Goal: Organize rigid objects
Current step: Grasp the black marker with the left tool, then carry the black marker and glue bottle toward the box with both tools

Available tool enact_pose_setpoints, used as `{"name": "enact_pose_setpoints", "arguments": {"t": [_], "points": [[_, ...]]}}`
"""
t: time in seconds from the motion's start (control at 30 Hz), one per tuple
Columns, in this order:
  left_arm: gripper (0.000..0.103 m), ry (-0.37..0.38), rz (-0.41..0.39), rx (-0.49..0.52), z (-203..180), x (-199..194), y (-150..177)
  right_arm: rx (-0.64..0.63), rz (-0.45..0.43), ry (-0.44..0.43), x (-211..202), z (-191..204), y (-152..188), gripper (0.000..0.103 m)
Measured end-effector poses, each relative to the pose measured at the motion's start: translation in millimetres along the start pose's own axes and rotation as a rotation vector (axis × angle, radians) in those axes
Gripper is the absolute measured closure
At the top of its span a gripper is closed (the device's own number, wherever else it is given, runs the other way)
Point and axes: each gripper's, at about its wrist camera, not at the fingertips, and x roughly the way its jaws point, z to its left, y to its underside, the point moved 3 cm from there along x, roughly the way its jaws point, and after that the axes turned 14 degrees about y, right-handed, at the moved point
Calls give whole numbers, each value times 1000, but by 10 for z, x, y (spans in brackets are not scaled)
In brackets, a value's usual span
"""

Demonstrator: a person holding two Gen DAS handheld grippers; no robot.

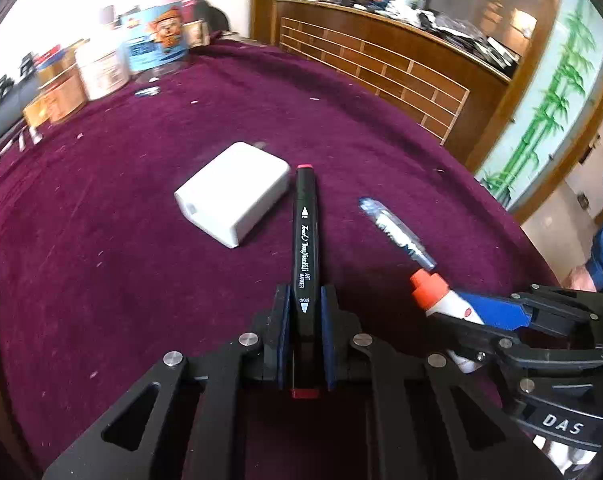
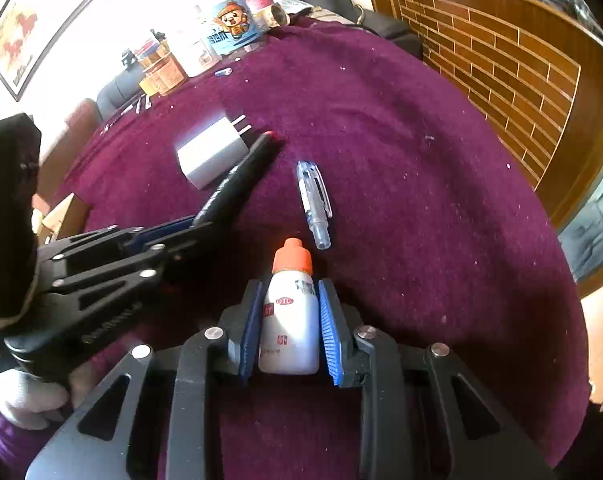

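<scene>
Where the purple-clothed desk fills both wrist views, items run left to right as follows. Far left, at the desk's far edge: a cluster of jars and tins, incl. one w/ a cartoon label. Centre-left: white charger block, prongs pointing to the far side, lying flat. Just right of it, and beside it w/o clear contact: black art marker, red-capped, clamped at its near end by the left claw; its far tip reaches out over the cloth. Right of the marker, apart from it: clear ballpoint pen, lying loose on the cloth. Near right: small white bottle w/ orange cap, cap pointing to the far side, clamped between the blue pads of the right claw.
</scene>
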Motion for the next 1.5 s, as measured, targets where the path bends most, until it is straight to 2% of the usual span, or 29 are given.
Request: {"name": "enact_pose_setpoints", "arguments": {"t": [0.13, 0.3, 0.47, 0.8, 1.5], "points": [[92, -9, -30, -15, 3, -169, 100, 13, -8, -10, 0, -9, -5, 78], [92, 10, -89, -34, -5, -464, 234, 37, -4, -37, -46, -4, 0, 78], [92, 31, -125, -45, 8, -644, 301, 27, -25, -29, -145, 90, -6, 78], [92, 64, -169, -141, 243, -935, 574, -79, -97, 99, -305, 367, 53, 78], [92, 63, -326, -230, 434, -1804, 1090, -226, -188, 184, -563, 907, 134, 78]]}}
